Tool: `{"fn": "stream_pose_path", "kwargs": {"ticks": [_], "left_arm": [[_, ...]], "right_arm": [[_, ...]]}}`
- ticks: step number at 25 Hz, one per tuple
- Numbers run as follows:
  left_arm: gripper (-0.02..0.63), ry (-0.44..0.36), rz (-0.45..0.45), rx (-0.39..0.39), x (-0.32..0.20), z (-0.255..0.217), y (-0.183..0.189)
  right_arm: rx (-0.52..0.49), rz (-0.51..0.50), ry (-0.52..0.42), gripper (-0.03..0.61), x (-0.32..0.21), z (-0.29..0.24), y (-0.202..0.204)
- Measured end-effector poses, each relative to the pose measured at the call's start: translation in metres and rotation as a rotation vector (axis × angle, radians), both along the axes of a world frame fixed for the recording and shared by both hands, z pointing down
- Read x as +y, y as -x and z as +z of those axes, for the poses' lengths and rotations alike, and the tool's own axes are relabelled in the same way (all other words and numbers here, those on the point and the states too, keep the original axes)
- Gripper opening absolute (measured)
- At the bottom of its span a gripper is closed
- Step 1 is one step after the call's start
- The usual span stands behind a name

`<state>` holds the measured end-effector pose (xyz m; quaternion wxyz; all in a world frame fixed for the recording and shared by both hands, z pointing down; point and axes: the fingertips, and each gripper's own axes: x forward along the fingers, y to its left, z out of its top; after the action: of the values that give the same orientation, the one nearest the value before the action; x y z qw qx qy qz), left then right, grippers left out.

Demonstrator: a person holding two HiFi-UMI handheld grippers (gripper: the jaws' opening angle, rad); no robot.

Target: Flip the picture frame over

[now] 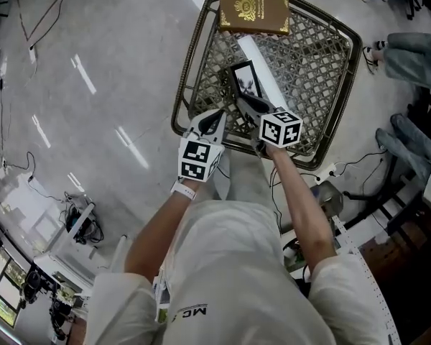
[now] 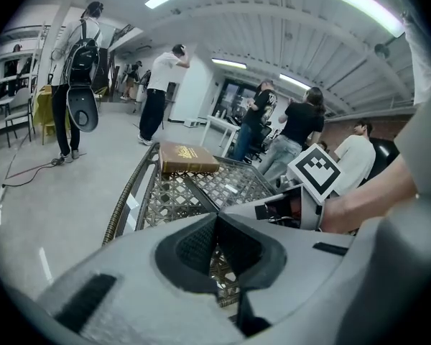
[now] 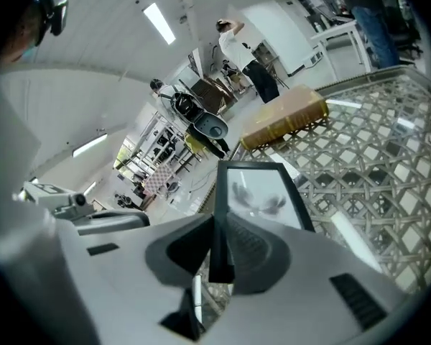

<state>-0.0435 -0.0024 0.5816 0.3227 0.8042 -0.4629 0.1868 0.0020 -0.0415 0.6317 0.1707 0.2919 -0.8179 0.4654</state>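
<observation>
Jaws of the right gripper (image 3: 217, 225) pinch the picture frame (image 3: 262, 192) by its edge.

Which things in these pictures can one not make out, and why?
- Back of the picture frame: turned away from the head view and the right gripper view.
- Frame's lower edge: covered by the right tool in both those views.
- Print on the book: too small to read in every view.
</observation>
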Motion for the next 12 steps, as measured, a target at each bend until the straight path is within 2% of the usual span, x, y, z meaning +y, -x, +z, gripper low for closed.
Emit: {"fn": "stream_pose_path", "kwargs": {"ticks": [12], "left_arm": [[0.023, 0.005, -0.006, -0.006, 0.001, 0.001, -0.008]], "right_arm": [[-0.270, 0.049, 0.120, 0.075, -0.010, -0.016, -0.002]]}}
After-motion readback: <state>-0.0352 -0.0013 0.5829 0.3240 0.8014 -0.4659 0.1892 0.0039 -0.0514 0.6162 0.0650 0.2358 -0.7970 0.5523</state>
